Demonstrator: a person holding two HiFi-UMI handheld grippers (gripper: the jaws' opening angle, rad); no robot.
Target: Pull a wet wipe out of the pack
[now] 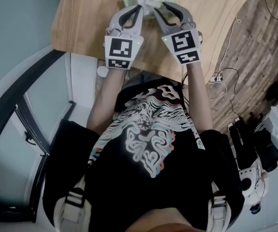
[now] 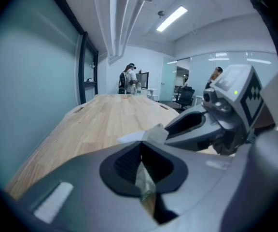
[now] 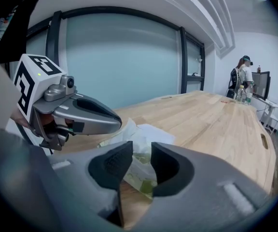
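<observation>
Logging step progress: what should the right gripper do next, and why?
Probably close the right gripper on the white wipe, ready to pull. Its jaws stand slightly apart over the pack, while the left gripper looks shut on the pack's edge, which would hold it down.

Forearms (image 1: 106, 93) side by side, reaching toward 12 o'clock. Left gripper (image 1: 139, 7) angled toward 1 o'clock, jaws pinched on pack (image 2: 144, 180) edge. Right gripper (image 1: 164, 7) toward 11 o'clock, jaws narrowly apart.
</observation>
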